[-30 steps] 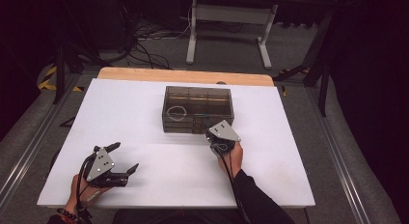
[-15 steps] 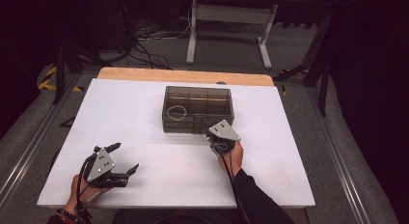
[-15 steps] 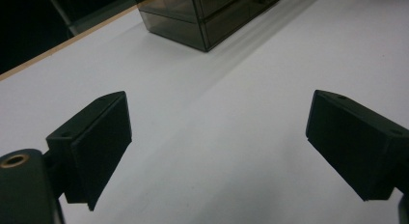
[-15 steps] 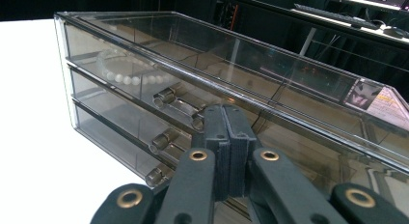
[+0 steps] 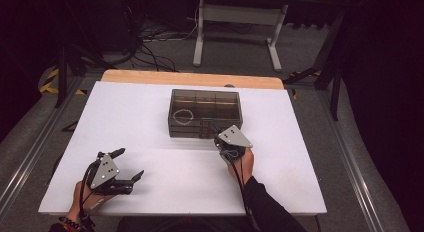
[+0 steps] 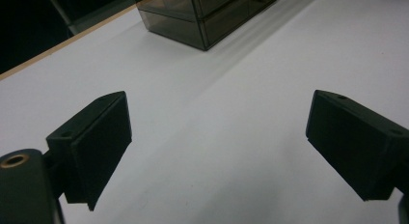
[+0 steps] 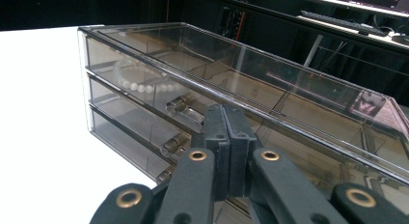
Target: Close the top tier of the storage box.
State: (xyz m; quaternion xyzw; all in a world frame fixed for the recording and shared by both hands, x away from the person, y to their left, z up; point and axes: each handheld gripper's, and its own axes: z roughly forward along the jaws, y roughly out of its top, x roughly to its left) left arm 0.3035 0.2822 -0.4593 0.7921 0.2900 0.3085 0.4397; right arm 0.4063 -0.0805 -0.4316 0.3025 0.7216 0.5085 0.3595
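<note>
White table [image 5: 150, 117] with a wooden far edge [image 5: 192, 78]. Grey carpeted floor [image 5: 240, 54], loose cables [image 5: 150, 39], white-legged stand [image 5: 235, 22] behind. Surroundings dark; yellow-black hazard tape [image 5: 50, 79] at left.

We find no text, label, brand, number or sign that can be read on anything here. The bright patches at about 1 o'clock in the right gripper view are too blurred for us to make out any writing.

The drawer box [image 7: 241, 103] runs off the right gripper view's 3 o'clock edge. The closed right gripper [image 7: 229, 137] hides whatever drawer knob sits behind its tips.
</note>
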